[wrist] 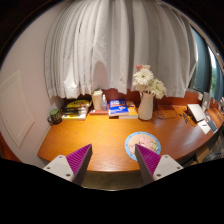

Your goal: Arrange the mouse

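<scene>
Wooden curved desk [100, 140] seen from above, hand-held gripper [113, 160] at 6 o'clock, its purple-padded fingers spread and empty. Left to right: stacked books [76, 107] at 10 o'clock, round blue patterned mouse mat [140, 143] just ahead, white vase of flowers [147, 100] at 1 o'clock. No mouse can be made out; presumably light, rigid, smooth-shelled, best pinched across its flanks

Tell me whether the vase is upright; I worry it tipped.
Upright. The white vase stands on the desk beyond the open gripper, flowers rising straight above it.
</scene>
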